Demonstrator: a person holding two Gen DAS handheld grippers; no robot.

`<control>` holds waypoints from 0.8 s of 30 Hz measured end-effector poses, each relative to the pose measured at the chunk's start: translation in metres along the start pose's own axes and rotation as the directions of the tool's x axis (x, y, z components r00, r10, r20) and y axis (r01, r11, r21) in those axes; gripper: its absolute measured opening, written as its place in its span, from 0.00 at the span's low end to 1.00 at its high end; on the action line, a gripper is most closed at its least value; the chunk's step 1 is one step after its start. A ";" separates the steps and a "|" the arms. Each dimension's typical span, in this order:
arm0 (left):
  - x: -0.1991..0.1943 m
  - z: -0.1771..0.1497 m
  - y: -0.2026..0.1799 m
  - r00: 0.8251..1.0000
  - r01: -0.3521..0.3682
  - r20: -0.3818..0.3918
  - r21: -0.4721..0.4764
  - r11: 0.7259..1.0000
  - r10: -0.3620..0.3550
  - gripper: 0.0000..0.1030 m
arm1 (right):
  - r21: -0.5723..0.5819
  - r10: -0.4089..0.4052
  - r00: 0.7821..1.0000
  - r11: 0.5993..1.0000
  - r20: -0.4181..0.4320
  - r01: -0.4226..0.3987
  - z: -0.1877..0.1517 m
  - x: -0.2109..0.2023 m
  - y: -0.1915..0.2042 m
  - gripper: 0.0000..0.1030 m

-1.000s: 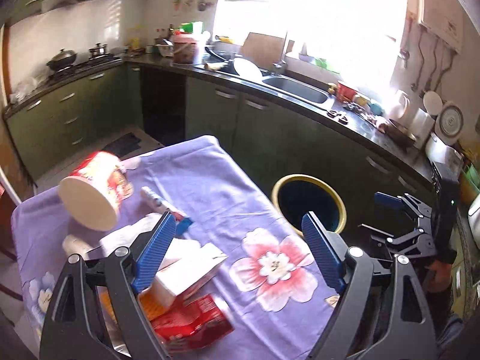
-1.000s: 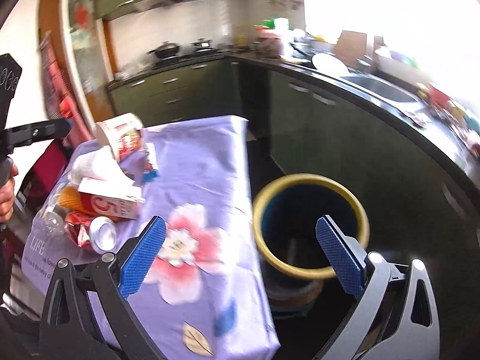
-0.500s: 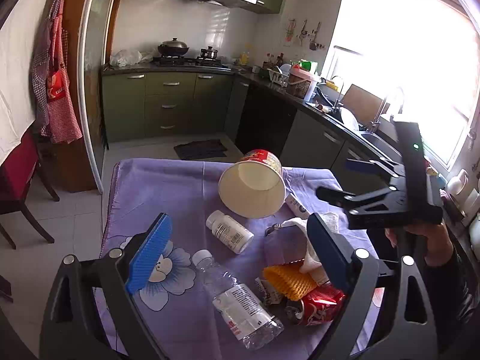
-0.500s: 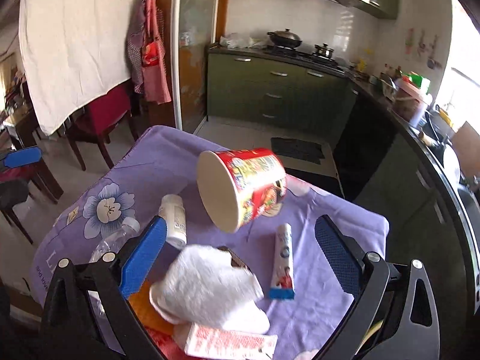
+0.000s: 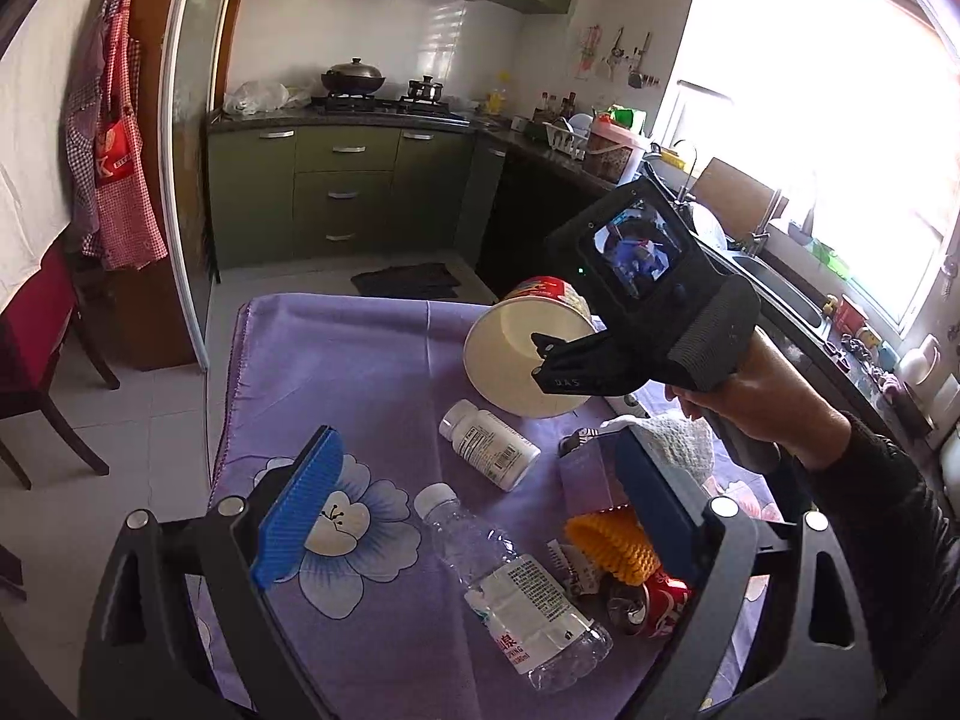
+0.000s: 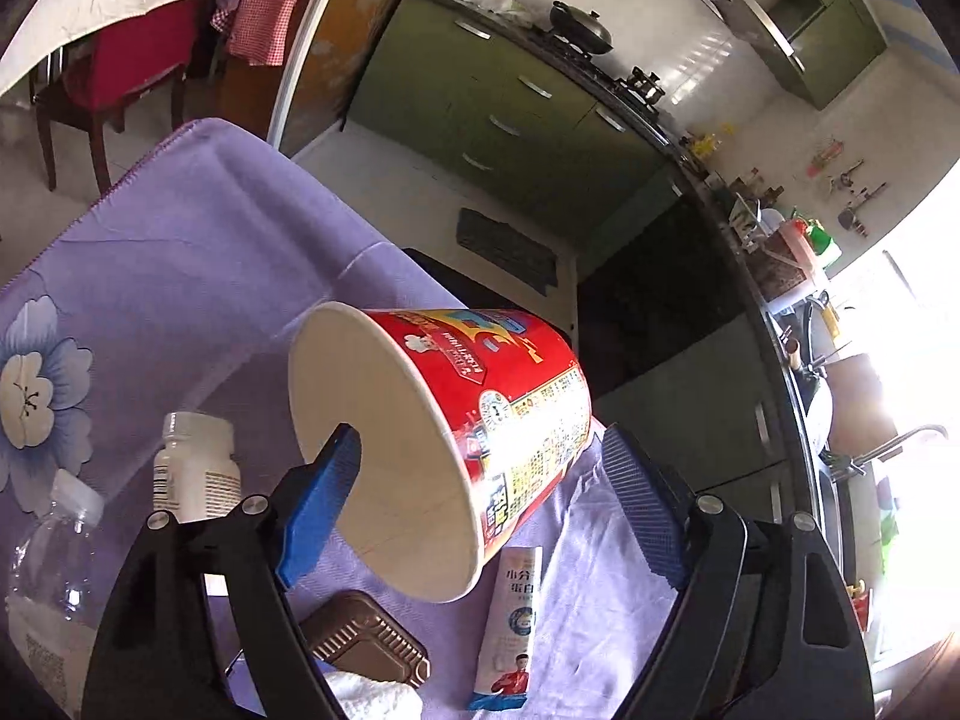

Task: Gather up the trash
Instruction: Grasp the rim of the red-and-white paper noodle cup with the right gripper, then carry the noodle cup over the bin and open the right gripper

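1. The left tongs [image 5: 474, 516] hang wide open above the near side of the table [image 5: 336, 360], holding nothing; their blue pads [image 5: 297, 510] stand well apart.
2. Between those pads, on the purple flowered cloth, a clear plastic bottle [image 5: 510, 588] lies on its side. Just beyond it lies a small white pill bottle [image 5: 489, 444], also on its side.
3. To the right of the plastic bottle sits a heap of trash: a yellow ridged piece [image 5: 606, 540], a crushed red can [image 5: 648, 600], a purple carton [image 5: 591, 471] and a white crumpled cloth [image 5: 678, 438].
4. Farther back, a red noodle cup [image 6: 444, 444] lies tipped over with its pale base facing the cameras.
5. The right tongs [image 6: 480, 498] are wide open with one pad on each side of the cup. The left pad [image 6: 318, 498] is in front of the base; whether it touches, I cannot tell. The right pad is clear of the cup.
6. Below the cup lie a brown ridged tray [image 6: 366, 642] and a white tube [image 6: 513, 630], flat on the cloth.
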State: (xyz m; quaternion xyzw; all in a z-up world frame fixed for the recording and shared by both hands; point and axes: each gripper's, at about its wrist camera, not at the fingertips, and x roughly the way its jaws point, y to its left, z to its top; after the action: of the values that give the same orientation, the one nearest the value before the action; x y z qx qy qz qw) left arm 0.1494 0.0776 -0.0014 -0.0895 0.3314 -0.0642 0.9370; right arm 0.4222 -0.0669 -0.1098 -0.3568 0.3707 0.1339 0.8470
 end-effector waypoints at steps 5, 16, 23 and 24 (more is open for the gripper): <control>0.001 -0.003 0.003 1.000 0.000 -0.007 -0.005 1.000 0.000 0.84 | 0.022 -0.012 1.000 1.000 -0.004 0.012 -0.001 0.012 -0.012 0.38; -0.003 -0.004 -0.003 1.000 -0.002 -0.006 0.007 1.000 0.002 0.84 | 0.220 0.067 0.996 0.973 0.050 -0.077 0.002 0.005 -0.079 0.04; -0.009 -0.004 -0.011 1.000 0.013 0.006 0.023 1.000 -0.013 0.85 | 0.438 0.286 0.956 0.852 0.073 -0.288 -0.038 -0.019 -0.172 0.04; -0.009 -0.005 -0.012 1.000 0.018 0.007 0.026 0.999 -0.018 0.85 | 0.474 0.314 0.946 0.824 0.076 -0.311 -0.052 -0.024 -0.192 0.04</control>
State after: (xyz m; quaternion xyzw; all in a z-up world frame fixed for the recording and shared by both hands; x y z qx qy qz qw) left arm 0.1382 0.0668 0.0029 -0.0806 0.3261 -0.0767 0.9387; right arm 0.4721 -0.2387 -0.0205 -0.0707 0.4478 0.1738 0.8742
